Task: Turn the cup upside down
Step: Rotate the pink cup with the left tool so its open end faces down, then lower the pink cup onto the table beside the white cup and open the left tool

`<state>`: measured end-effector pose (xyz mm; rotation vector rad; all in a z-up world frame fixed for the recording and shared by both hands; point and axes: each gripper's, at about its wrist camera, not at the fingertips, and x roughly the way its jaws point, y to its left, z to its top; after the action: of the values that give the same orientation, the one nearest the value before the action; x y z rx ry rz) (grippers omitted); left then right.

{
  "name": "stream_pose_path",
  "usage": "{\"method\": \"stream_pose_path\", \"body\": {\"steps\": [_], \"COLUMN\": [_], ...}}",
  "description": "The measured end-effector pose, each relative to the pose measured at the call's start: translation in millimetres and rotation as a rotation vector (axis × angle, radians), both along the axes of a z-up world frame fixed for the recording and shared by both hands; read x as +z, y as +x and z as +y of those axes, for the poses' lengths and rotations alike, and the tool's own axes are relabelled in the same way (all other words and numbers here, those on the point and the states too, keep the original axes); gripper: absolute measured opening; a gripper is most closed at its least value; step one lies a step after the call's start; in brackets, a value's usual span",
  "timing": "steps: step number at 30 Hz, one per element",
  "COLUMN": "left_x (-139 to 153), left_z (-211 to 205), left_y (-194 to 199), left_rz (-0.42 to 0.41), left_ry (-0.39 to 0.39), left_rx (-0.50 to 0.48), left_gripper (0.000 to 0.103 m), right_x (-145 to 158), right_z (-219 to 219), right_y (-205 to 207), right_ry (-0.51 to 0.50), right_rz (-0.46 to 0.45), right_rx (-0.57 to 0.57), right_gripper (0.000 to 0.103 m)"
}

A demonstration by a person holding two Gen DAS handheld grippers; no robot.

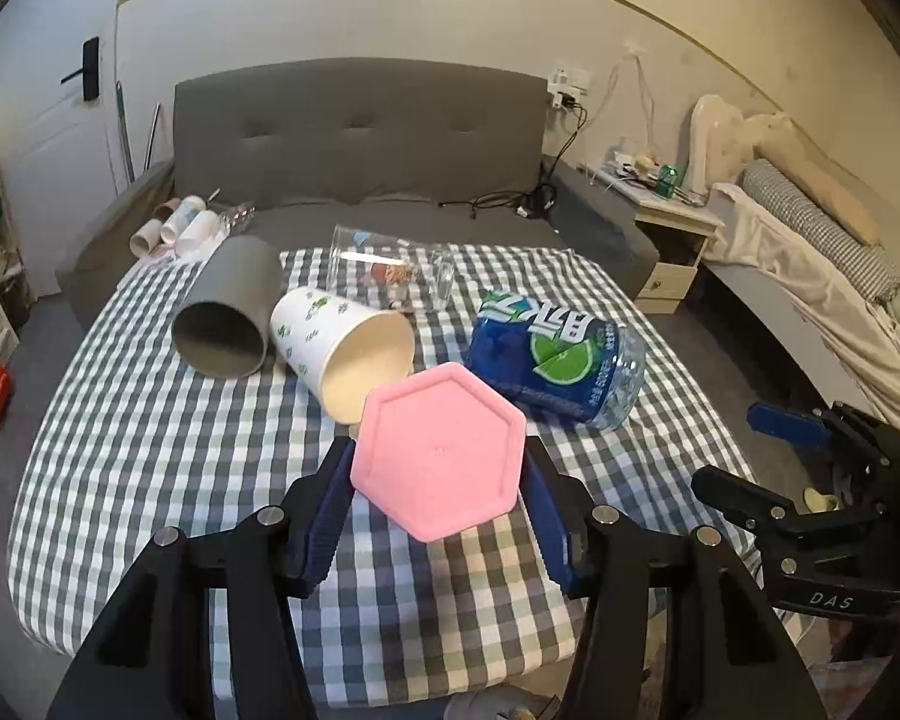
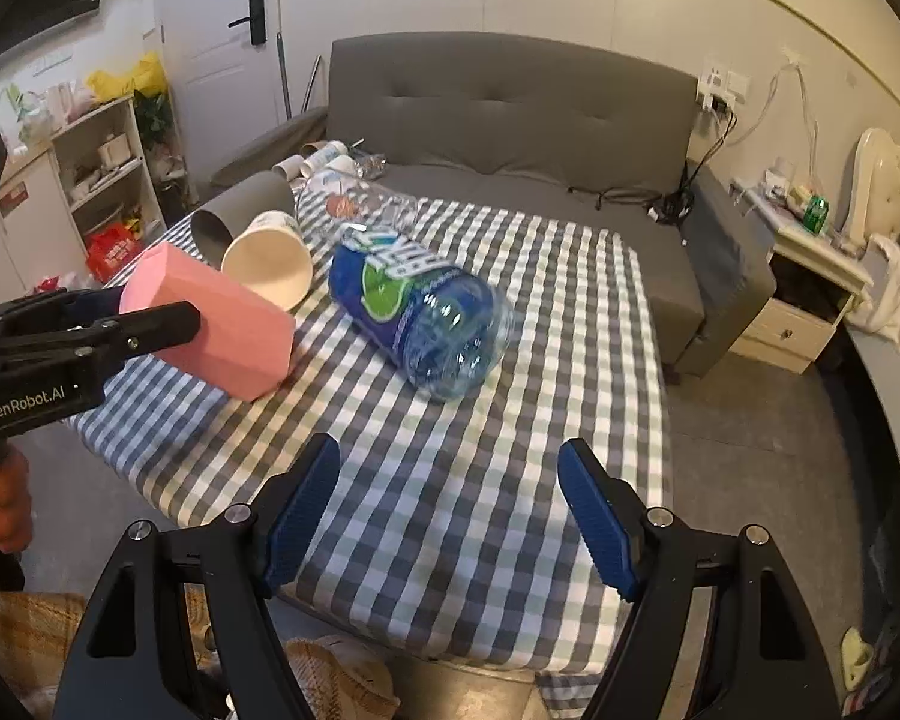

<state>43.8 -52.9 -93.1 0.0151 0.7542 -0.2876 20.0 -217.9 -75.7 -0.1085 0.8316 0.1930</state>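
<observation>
My left gripper [image 1: 438, 480] is shut on a pink hexagonal cup [image 1: 438, 450], whose flat base faces the left wrist camera. In the right wrist view the pink cup [image 2: 222, 324] is held tilted on its side, its lower edge at or just above the checked cloth, with the left gripper [image 2: 132, 315] clamped on it. My right gripper [image 2: 450, 504] is open and empty above the near edge of the table; it also shows at the right of the left wrist view [image 1: 744, 468].
On the checked tablecloth [image 1: 150, 420] lie a white paper cup [image 1: 342, 348], a grey cup [image 1: 228, 312], a clear glass [image 1: 390, 270] and a blue bottle [image 1: 552, 354]. A grey sofa [image 1: 360, 132] stands behind. A nightstand [image 1: 672, 240] stands to the right.
</observation>
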Motion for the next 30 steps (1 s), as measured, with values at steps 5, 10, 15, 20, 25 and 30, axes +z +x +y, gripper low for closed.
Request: {"method": "stream_pose_path", "body": {"steps": [5, 10, 15, 20, 25, 30], "left_x": [3, 8, 11, 6, -2, -3], "left_z": [-3, -5, -11, -24, -33, -40], "left_y": [4, 12, 24, 38, 54, 70], "left_rz": [-0.010, -0.025, -0.018, 0.036, 0.087, 0.111], "left_ry": [0.003, 0.016, 0.042, 0.108, 0.140, 0.145], "left_rx": [-0.005, -0.001, -0.011, -0.038, -0.043, -0.032], "left_gripper": [0.056, 0.055, 0.056, 0.056, 0.056, 0.056], "right_x": [1, 2, 8, 14, 12, 6], "right_z": [2, -2, -6, -13, -17, -24], "right_y": [1, 4, 11, 18, 20, 22], "right_ry": [-0.019, -0.013, -0.002, 0.025, 0.043, 0.058], "right_rz": [-0.007, -0.012, -0.025, -0.053, -0.063, -0.050], "right_rx": [0.005, -0.001, -0.017, -0.035, -0.048, -0.065], "right_gripper": [0.075, 0.075, 0.075, 0.075, 0.075, 0.075]}}
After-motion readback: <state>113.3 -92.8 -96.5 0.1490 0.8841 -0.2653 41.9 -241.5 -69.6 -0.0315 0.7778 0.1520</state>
